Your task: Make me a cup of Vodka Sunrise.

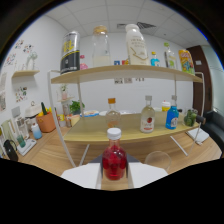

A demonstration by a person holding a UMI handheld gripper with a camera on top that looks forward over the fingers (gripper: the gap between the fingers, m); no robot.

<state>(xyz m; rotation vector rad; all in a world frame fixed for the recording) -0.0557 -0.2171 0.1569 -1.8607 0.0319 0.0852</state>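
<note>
A small bottle of red liquid point(114, 164) with a white cap stands upright between my gripper's point(114, 176) two white fingers point(82, 176). Both fingers press against its sides, so the gripper is shut on it. The bottle's base is hidden low between the fingers. An empty clear glass point(158, 160) stands on the wooden table just ahead of the right finger. Beyond them, the lower shelf point(95, 134) holds a clear bottle with an orange cap point(113, 113), a clear bottle with a red label point(147, 116) and a blue bottle point(172, 118).
A two-tier wooden shelf rack on white legs spans the table ahead. Its upper shelf point(90, 76) carries a black and yellow can point(70, 53), a clear jar point(101, 47), a white bottle point(136, 45) and an orange carton point(186, 61). An orange pot point(46, 122) stands beside the rack.
</note>
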